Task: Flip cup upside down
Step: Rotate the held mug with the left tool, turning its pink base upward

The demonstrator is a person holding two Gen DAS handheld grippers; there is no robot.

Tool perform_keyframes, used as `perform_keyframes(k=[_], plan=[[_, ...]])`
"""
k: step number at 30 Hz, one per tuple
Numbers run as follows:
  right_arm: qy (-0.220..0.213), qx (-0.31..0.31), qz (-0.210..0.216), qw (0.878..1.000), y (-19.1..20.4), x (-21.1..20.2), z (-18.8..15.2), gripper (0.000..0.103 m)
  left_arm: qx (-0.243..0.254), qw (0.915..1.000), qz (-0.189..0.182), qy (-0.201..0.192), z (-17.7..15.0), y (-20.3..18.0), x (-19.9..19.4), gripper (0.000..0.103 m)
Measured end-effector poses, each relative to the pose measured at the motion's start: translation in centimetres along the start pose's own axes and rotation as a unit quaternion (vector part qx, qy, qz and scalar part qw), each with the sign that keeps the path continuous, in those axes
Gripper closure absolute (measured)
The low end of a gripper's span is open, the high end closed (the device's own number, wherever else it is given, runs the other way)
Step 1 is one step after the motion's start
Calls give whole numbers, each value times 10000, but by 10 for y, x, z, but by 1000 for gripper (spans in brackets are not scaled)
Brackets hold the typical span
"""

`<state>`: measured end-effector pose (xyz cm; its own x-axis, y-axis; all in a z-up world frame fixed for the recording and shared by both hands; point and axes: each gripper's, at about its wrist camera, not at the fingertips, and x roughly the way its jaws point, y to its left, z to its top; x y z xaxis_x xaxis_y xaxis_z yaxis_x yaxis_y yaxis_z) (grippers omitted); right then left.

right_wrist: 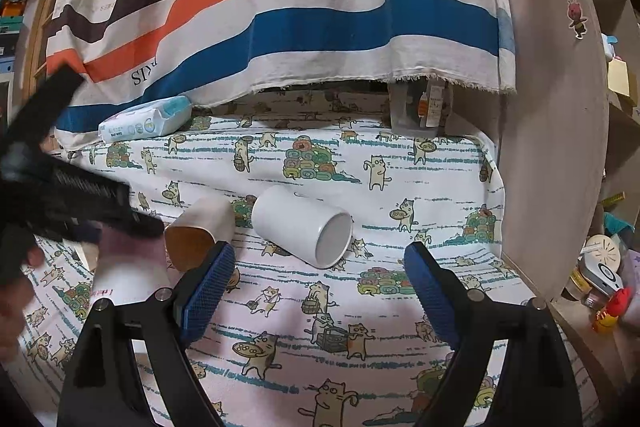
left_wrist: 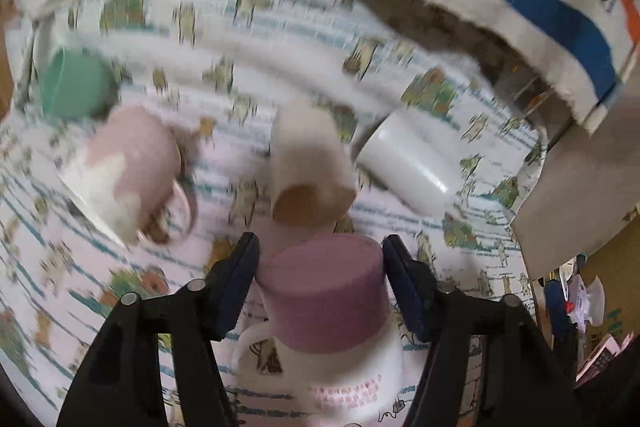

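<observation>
My left gripper (left_wrist: 320,259) is shut on a mauve and white mug (left_wrist: 324,307), which stands base up with its rim downward and its handle to the left. A white cup (left_wrist: 412,163) lies on its side on the cat-print cloth (left_wrist: 460,235), and a cream cup (left_wrist: 308,167) with a brown inside lies beside it. A pink and white mug (left_wrist: 124,167) lies tilted at left. My right gripper (right_wrist: 320,275) is open and empty, just short of the white cup (right_wrist: 304,223). The cream cup (right_wrist: 200,227) shows at its left. The left gripper's body (right_wrist: 68,199) reaches in from the left.
A green cup (left_wrist: 76,87) sits at far left. A wipes pack (right_wrist: 144,123) lies at the back under a hanging striped cloth (right_wrist: 280,7). A wooden panel (right_wrist: 552,131) borders the table's right side, with clutter beyond it.
</observation>
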<state>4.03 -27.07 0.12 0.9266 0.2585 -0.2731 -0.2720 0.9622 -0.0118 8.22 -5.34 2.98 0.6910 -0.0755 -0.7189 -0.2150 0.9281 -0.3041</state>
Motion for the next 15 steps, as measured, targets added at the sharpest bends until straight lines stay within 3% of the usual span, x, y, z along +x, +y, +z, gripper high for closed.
perform_keyframes(k=[1, 2, 6, 15], plan=[[-3, 1, -4, 10000, 0, 0, 0, 15, 140, 9997, 144, -140, 3, -3, -6, 97], [-6, 4, -4, 10000, 0, 0, 0, 15, 268, 9989, 237, -291, 5, -5, -13, 100], [10, 21, -6, 10000, -1, 1, 0, 15, 480, 9986, 21, -234, 9, -7, -20, 100], [79, 159, 5, 9998, -6, 2, -1, 15, 424, 9989, 188, 5, -2, 10, -9, 100]])
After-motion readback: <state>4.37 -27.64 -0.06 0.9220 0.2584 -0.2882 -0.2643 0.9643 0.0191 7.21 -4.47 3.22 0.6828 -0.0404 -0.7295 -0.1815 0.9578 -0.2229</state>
